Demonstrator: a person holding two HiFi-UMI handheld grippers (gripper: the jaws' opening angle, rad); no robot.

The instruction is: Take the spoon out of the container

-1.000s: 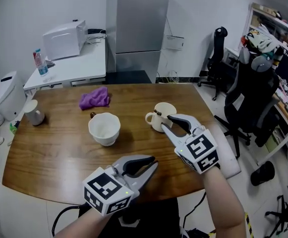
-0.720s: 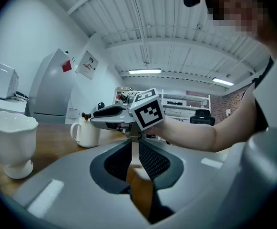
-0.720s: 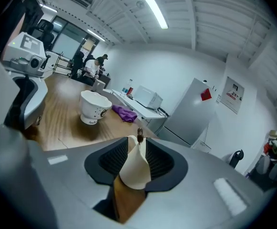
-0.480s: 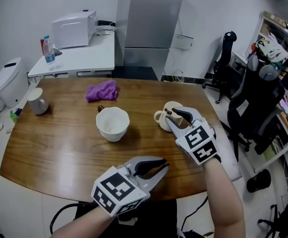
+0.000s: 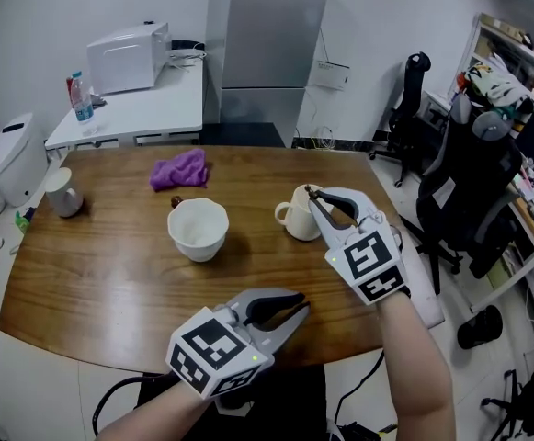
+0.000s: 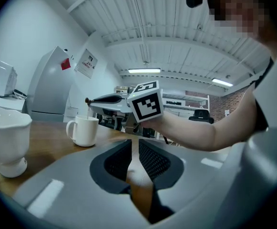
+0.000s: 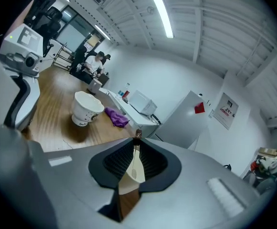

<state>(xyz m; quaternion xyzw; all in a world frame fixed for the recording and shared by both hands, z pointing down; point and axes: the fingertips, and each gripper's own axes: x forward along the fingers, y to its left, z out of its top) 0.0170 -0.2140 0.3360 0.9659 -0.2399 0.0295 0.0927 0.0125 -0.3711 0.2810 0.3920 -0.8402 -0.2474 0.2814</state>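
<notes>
A white mug (image 5: 296,215) stands on the wooden table (image 5: 110,283), right of centre. A thin spoon (image 5: 311,192) with a dark knob sticks up out of it. My right gripper (image 5: 315,195) reaches over the mug's rim; its jaws have just been closing and are shut on the spoon handle. In the right gripper view the spoon handle (image 7: 136,136) sits pinched between the pads of the right gripper (image 7: 136,143). My left gripper (image 5: 296,305) hovers at the table's near edge, shut and holding nothing. From the left gripper (image 6: 134,142) I see the mug (image 6: 85,130) with the spoon's knob (image 6: 87,100) above it.
A white footed bowl (image 5: 198,229) stands left of the mug, a purple cloth (image 5: 179,169) behind it. A small white cup (image 5: 62,194) sits at the table's far left. A side table with a microwave (image 5: 127,56) and office chairs (image 5: 473,182) surround the table.
The right gripper's jaws were open around the spoon handle; now they are shut on it and slightly raised. The left gripper has stayed put.
</notes>
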